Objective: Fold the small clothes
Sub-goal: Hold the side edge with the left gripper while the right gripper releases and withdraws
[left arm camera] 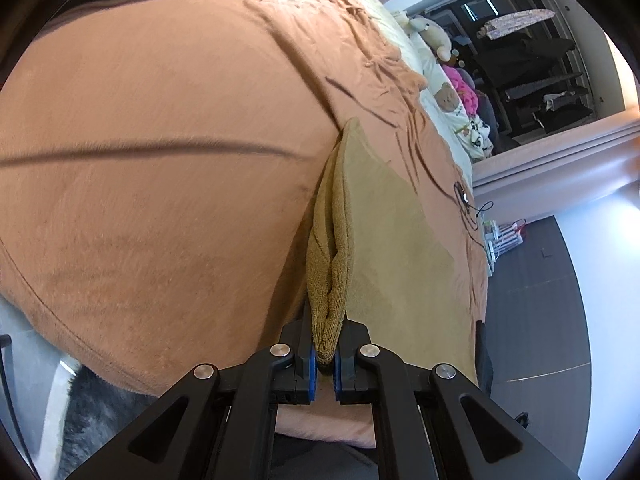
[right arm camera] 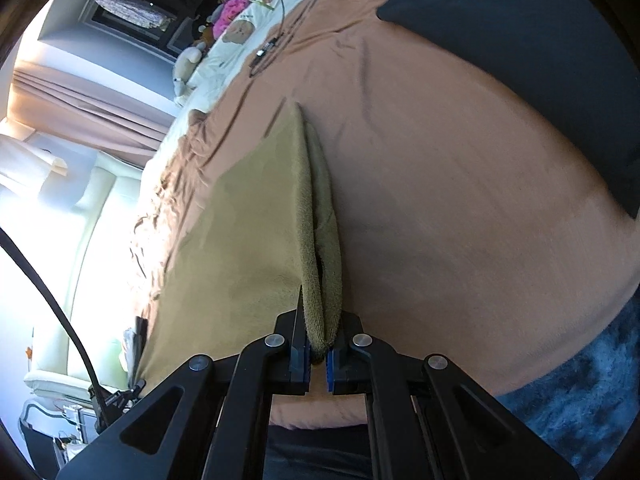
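An olive-tan terry cloth [left arm camera: 384,240] lies on an orange-brown bedspread [left arm camera: 160,160]. My left gripper [left arm camera: 326,354] is shut on a doubled corner of the cloth, which bunches up between the blue pads. In the right wrist view the same cloth [right arm camera: 248,232] spreads to the left over the bedspread [right arm camera: 440,200]. My right gripper [right arm camera: 319,346] is shut on another doubled corner of it. Both held edges stand up in a fold above the flat part.
A black garment [right arm camera: 540,52] lies on the bedspread at the upper right of the right wrist view. Stuffed toys and a pink item [left arm camera: 464,88] sit at the far end of the bed. A cable [left arm camera: 468,204] lies on the bedspread. Dark floor [left arm camera: 532,300] is beside the bed.
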Action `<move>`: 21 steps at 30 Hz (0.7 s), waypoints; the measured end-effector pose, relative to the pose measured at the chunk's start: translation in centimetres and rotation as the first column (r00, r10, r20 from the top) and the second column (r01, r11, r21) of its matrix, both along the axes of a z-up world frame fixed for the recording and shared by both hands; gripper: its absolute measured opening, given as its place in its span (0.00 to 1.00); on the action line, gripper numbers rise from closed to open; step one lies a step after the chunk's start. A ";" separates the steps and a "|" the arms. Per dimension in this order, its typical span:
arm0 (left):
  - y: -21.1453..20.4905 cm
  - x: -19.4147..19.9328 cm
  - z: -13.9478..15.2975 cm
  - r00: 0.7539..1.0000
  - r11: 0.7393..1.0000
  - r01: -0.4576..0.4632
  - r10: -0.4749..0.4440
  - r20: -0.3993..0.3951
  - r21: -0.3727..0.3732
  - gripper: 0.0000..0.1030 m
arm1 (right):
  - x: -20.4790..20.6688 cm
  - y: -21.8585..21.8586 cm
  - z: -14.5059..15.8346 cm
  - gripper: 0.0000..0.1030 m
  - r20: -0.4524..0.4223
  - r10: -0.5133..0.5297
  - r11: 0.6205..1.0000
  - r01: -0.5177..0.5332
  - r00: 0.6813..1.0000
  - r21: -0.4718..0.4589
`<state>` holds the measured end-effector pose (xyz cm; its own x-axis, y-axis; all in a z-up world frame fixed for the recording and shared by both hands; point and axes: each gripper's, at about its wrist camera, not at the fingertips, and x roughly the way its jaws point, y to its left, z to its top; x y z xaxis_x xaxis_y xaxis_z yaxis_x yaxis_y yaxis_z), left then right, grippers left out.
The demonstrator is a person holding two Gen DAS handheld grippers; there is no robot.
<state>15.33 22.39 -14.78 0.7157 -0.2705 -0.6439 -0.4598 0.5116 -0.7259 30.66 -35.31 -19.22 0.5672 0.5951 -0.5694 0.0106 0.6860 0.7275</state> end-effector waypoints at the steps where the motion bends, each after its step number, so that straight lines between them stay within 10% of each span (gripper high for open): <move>1: 0.0 0.0 -0.5 1.000 1.000 0.002 -0.002 -0.007 -0.006 0.05 | 0.1 0.1 -0.2 0.02 -0.005 0.004 1.000 -0.004 1.000 -0.007; 10: -0.1 -0.1 -2.7 0.999 0.999 0.026 -0.028 -0.039 -0.043 0.08 | -0.6 0.2 3.9 0.24 -0.029 -0.033 0.978 0.026 0.999 -0.205; 21: -0.6 -0.8 -3.8 1.000 0.995 0.012 -0.014 -0.019 -0.098 0.21 | -2.6 6.5 12.5 0.25 0.114 0.116 0.949 -0.077 0.987 -0.305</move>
<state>14.52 21.81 -18.55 0.6989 -0.3421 -0.6281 -0.4684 0.4447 -0.7634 28.10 -28.82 -6.72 0.5957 0.4646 -0.6551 -0.1464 0.8648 0.4802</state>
